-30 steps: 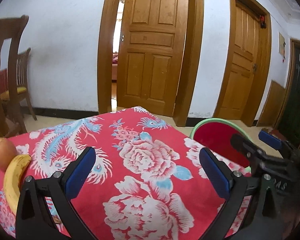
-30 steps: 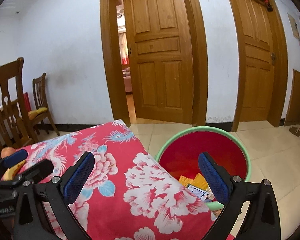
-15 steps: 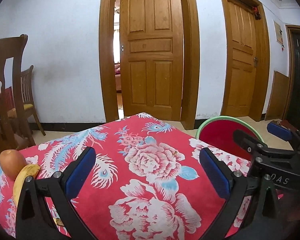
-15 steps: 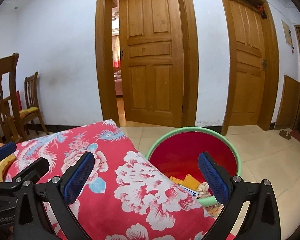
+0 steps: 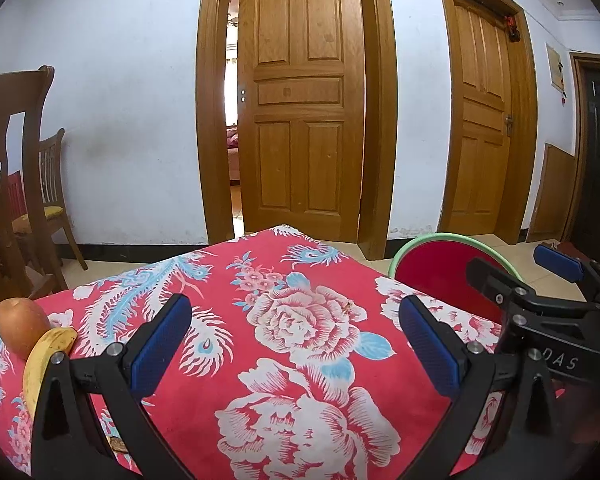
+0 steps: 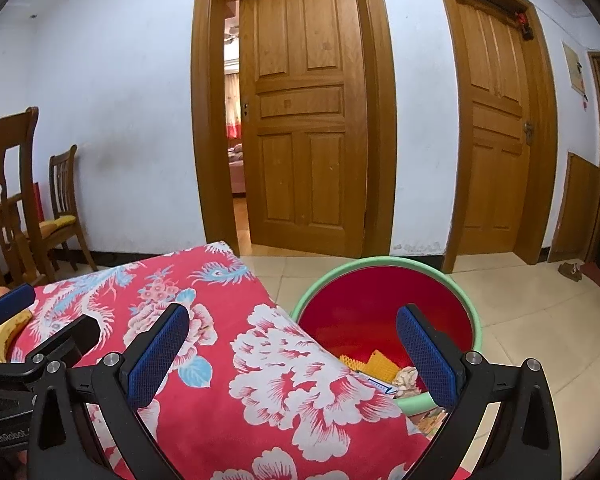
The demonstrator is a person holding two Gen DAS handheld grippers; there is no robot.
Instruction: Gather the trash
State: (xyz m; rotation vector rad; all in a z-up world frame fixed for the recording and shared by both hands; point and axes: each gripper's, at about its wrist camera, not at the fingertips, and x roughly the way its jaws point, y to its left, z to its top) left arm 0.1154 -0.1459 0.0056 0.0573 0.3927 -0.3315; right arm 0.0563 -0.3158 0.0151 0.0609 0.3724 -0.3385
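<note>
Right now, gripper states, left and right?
Left gripper: open, holding nothing, above the floral tablecloth.
Right gripper: open, holding nothing.

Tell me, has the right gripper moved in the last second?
Yes. In the left wrist view, the right gripper has risen against the green-rimmed red bin, covering more of its rim.

banana [image 5: 36, 364] half hidden behind left hand-held gripper [image 5: 296, 344] finger. small brown scrap [image 5: 116, 445] at worktop [image 5: 284, 368] near edge, too small to identify. bin [image 6: 384, 268] contents partly screened by cloth fold; lower bin wall cut by right hand-held gripper [image 6: 292, 352].
</note>
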